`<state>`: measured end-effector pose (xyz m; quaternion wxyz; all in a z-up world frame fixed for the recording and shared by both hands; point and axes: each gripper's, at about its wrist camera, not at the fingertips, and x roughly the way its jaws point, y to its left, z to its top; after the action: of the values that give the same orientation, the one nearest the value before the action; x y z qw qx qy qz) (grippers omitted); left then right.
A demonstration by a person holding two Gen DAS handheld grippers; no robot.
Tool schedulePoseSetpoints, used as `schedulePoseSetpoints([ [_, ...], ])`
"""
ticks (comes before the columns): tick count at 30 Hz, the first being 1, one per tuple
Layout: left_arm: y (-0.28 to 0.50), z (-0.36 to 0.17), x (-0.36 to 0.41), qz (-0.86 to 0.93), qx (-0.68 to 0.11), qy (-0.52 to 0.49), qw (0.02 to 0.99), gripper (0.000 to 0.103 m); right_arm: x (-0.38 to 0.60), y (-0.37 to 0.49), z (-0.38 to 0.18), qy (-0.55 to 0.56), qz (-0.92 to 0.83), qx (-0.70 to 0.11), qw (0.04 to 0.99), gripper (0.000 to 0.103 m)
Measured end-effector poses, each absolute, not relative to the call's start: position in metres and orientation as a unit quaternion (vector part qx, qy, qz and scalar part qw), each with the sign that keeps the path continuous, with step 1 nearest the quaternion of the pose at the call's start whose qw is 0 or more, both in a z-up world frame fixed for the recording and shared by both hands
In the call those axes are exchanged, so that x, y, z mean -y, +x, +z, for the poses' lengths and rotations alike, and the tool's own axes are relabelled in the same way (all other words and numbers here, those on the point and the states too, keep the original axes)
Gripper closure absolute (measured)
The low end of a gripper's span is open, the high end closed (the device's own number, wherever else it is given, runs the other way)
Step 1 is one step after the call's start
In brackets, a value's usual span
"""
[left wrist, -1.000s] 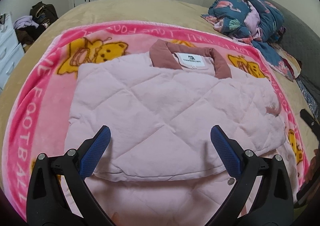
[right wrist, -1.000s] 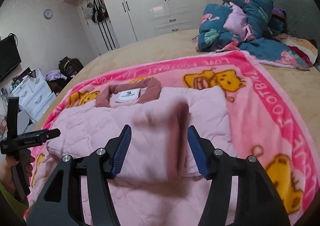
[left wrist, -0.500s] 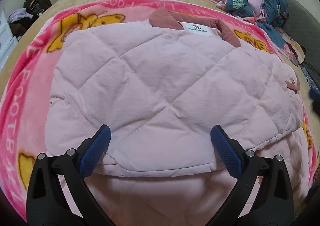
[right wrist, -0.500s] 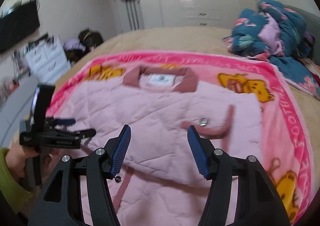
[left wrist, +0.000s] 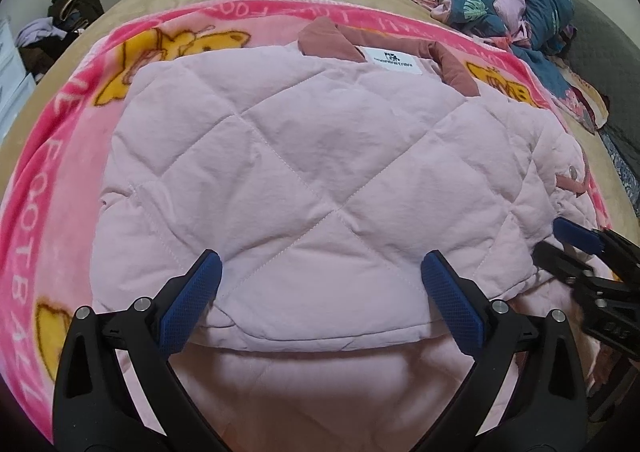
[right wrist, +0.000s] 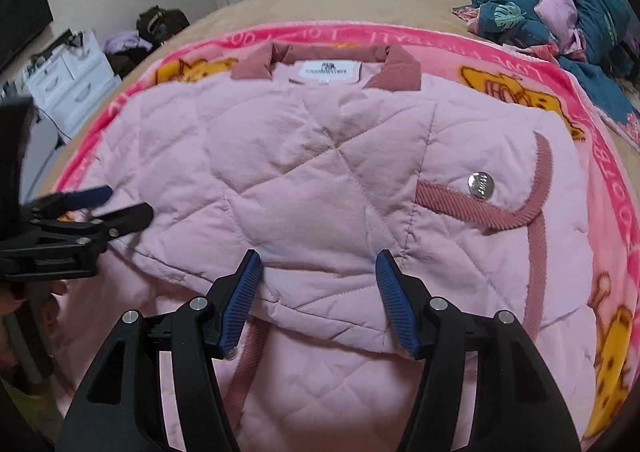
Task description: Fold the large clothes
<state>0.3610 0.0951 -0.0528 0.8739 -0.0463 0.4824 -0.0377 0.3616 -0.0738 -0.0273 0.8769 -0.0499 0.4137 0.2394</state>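
Down on the bed, seen from the left wrist, a pale pink quilted jacket [left wrist: 304,171] lies spread on a pink blanket [left wrist: 60,155] printed with yellow bears. Its darker pink collar [left wrist: 328,39] and white label [left wrist: 394,59] point away from the camera. The near hem is folded up over the body, so a soft edge runs across just ahead of the left gripper [left wrist: 320,294]. Its jaws stand wide — nothing between the blue pads, which hover over that folded edge. At the right rim the right gripper [left wrist: 560,242] reaches toward the jacket's side, one blue pad showing. A heap of teal bedding [left wrist: 516,7] sits at the far right of the bed.

From the right wrist, the same jacket [right wrist: 312,179] fills the middle, collar far, a silver snap [right wrist: 481,184] and corded trim [right wrist: 536,211] on its right part. The right gripper [right wrist: 318,300] hangs over the folded hem, jaws partly open and gripping nothing. At the left edge the left gripper [right wrist: 120,203] sits open beside the jacket — a hand [right wrist: 12,300] behind it. White drawers [right wrist: 72,75] stand beyond the bed.
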Motion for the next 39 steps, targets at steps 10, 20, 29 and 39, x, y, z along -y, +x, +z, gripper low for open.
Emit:
schedulePoseSetpoints([
  [10, 0.337, -0.037, -0.095, -0.038, -0.471, -0.061, 0.879, 0.008, 0.106, 0.332, 0.005, -0.007, 0.241, -0.376, 0.895, 0.014],
  [20, 0.304, -0.005, -0.098, -0.042, -0.446, -0.087, 0.89, 0.008, 0.123, 0.302, 0.032, 0.024, 0.255, -0.349, 0.902, 0.005],
  [29, 0.273, 0.031, -0.089, -0.052, -0.42, -0.082, 0.902, 0.008, 0.131, 0.269, 0.066, 0.025, 0.267, -0.319, 0.909, 0.004],
  [39, 0.243, 0.064, -0.077, -0.068, -0.388, -0.073, 0.916, 0.008, 0.141, 0.239, 0.096, 0.03, 0.272, -0.289, 0.917, 0.004],
])
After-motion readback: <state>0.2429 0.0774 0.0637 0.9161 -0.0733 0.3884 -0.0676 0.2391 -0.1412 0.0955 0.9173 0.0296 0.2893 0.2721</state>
